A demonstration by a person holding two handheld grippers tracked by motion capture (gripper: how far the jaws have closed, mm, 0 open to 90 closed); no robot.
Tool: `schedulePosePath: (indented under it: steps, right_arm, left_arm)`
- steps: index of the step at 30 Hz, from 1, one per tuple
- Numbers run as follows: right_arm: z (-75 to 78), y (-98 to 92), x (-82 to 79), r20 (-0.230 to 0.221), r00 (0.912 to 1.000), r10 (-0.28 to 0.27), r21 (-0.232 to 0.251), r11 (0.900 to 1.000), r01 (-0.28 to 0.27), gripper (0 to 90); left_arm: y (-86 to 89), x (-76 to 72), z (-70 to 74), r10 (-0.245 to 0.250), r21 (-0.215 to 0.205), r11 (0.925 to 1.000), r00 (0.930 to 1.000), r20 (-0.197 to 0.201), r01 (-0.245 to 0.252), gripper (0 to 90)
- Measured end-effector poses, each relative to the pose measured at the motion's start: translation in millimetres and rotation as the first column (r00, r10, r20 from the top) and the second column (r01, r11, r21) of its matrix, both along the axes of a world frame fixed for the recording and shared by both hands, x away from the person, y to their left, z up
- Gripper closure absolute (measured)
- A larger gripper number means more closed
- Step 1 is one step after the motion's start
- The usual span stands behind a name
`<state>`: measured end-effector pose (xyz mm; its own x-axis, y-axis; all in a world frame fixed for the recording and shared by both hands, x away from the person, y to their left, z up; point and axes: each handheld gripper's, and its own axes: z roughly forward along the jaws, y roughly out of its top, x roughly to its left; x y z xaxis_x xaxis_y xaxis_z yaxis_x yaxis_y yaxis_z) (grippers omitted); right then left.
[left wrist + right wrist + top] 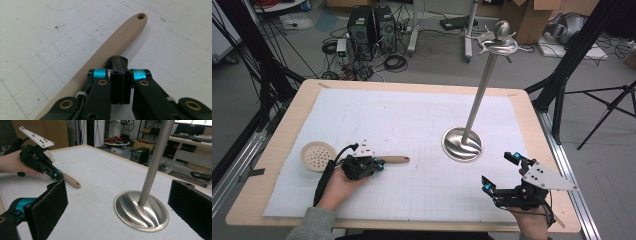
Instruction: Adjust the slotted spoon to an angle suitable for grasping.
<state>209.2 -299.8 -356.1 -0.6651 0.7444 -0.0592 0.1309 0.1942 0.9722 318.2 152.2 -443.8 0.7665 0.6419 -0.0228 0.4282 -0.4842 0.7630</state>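
Left hand-held gripper (379, 164) is clamped shut on the handle of the beige skimmer (318, 155), which lies flat at the near left of the tabletop (272, 150). Right hand-held gripper (499, 172) waits open near the metal stand (462, 143). Judged: grasp made; lifting and hanging remain.

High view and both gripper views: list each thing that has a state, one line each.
Slotted spoon: lying flat on the white mat, handle under the left gripper.
Left gripper: jaws shut, resting over the spoon handle.
Right gripper: jaws open, empty, facing the stand.
Metal stand: upright on its round base, hooks bare.
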Motion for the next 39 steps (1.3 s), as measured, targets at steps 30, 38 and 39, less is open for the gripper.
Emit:
schedulePosePath:
  steps: [30,38,39]
  right_arm:
    - [-2.8,9.1,2.7,-0.014,0.9995,0.028,-0.014,0.999,-0.029,1.5]
    - [-2.9,8.0,2.1,-0.016,0.9994,0.029,-0.01,1.0,-0.029,1.5]
    - [-3.0,7.9,2.7,-0.011,0.9995,0.029,-0.013,0.999,-0.029,1.5]
  left_arm:
    - [63.3,5.1,16.5,0.173,-0.002,0.9849,0.9827,0.067,-0.173,89.6]
    - [66.6,9.1,12.4,0.201,0.022,0.979,0.9778,0.058,-0.203,89.6]
    - [67.7,9.8,12.4,0.199,0.028,0.9792,0.9783,0.055,-0.201,89.6]
